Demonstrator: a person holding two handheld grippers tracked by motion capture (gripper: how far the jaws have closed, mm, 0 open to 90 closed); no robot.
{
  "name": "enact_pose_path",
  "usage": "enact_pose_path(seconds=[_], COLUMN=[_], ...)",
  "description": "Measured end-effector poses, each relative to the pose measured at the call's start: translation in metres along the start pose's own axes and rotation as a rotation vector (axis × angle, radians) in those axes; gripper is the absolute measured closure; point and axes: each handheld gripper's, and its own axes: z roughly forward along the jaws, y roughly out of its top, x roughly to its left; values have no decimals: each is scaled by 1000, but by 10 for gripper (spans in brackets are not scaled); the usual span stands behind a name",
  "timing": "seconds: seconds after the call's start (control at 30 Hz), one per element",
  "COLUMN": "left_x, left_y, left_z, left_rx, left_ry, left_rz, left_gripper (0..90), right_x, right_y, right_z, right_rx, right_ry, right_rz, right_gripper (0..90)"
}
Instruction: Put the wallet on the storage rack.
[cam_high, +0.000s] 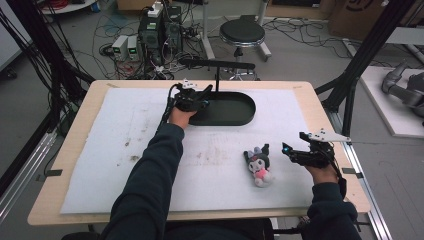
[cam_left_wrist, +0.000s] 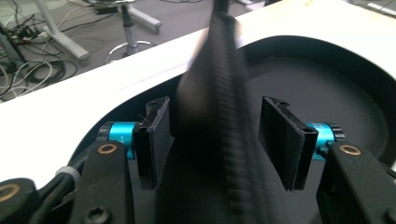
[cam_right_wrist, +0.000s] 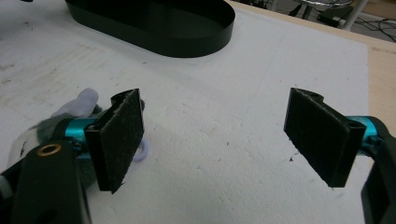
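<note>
Two pairs of tongs are at work over the bench. The left tongs (cam_high: 202, 96) sit at the near-left end of the black oval tray (cam_high: 240, 117), which lies toward the far edge of the bench. In the left gripper view their pads (cam_left_wrist: 156, 140) stand apart on either side of the tray's upright black post (cam_left_wrist: 217, 116), close to it but not pressing it. The right tongs (cam_high: 292, 151) hover wide open near the right edge, just beside the plush toy (cam_high: 259, 165), which lies on the white mat (cam_high: 125, 150) between the middle of the bench and that edge.

The likely trouble lies at the post. It carries a crossbar (cam_high: 217, 64) overhead, so a grip taken low may let the tray tip or swing when lifted. The post also looks blurred in the left gripper view, so whether it sits centred between the pads cannot be told; an off-centre closing would nudge the tray along the mat. On the right, the toy is soft and lies beside one pad (cam_right_wrist: 116, 135) rather than between the two; closing from here would likely only push it.

Open mat spreads across the left half and the near edge, giving the tray free room. The right edge is near the right hand (cam_high: 325, 172), leaving less room there.
</note>
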Motion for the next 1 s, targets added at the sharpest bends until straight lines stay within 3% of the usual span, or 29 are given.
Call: enact_pose_path(seconds=[0.4, 0.8, 0.93, 1.0], left_x=[-14, -19, -21, -22], left_y=[-3, -6, -5, -3], left_z=[5, 14, 17, 15], left_rx=[27, 73, 98, 82], left_ry=[-48, -39, -12, -27], left_rz=[13, 16, 24, -3], left_gripper=[423, 380, 359, 351], right_x=[1, 0, 0, 0], right_y=[0, -1, -1, -1], right_z=[-1, 1, 0, -1], right_rx=[-1, 6, 6, 4], right_ry=[0, -1, -1, -2], right_rz=[-4, -7, -5, -6], right_gripper=[204, 204, 204, 204])
